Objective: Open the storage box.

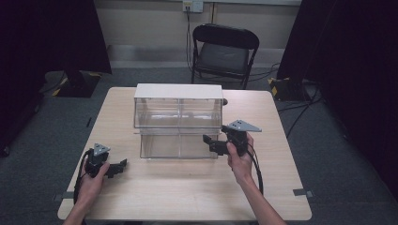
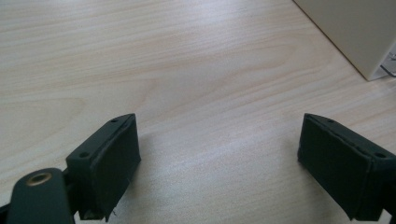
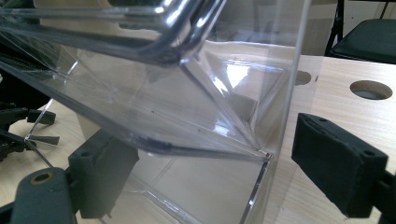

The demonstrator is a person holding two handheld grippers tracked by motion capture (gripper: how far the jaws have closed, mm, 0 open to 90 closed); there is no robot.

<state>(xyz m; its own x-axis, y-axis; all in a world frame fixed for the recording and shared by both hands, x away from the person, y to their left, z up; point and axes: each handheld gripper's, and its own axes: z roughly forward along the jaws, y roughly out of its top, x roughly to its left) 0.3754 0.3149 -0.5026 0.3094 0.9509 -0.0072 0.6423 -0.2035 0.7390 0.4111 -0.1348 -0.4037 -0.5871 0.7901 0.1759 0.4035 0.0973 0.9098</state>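
Note:
A clear plastic two-tier bin with a white top stands in the middle of the wooden table. My right gripper is at the lower tier's right front corner. In the right gripper view, that gripper is open, with the bin's clear side wall between its jaws; the left jaw shows through the plastic. My left gripper rests low over the table to the front left of the bin. It is open, with only bare wood between its jaws. The bin's white corner lies ahead to its right.
A black folding chair stands behind the table. A round hole is cut in the tabletop near the bin's far right side. Dark curtains hang at both sides. The other gripper shows far off at the left of the right gripper view.

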